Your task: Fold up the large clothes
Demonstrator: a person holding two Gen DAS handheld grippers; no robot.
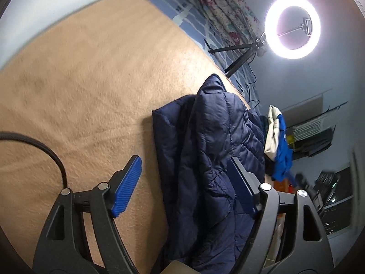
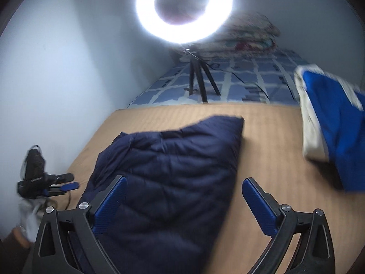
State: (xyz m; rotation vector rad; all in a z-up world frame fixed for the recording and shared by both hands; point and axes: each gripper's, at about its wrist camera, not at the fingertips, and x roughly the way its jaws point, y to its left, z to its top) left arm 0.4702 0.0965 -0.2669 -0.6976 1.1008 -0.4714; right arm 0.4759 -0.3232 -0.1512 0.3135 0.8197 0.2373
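The left gripper hangs with its blue ribbed fingers spread wide, gripping nothing. One finger sits over the tan fuzzy blanket; the other lies against the folded navy quilted puffer jacket, which fills the gap between them and runs away from the gripper along the blanket's edge.

The right gripper is also spread wide and empty. Its left finger overlaps the near part of the navy jacket, while the right finger is over bare blanket. The jacket lies flat just ahead, a folded block with a squared far corner.

To its right, well apart, a blue and cream garment is heaped, blurred. Beyond the blanket a blue and white checked bedsheet carries a glowing ring light on a black tripod, with a floral quilt rolled behind it. No writing is legible anywhere.
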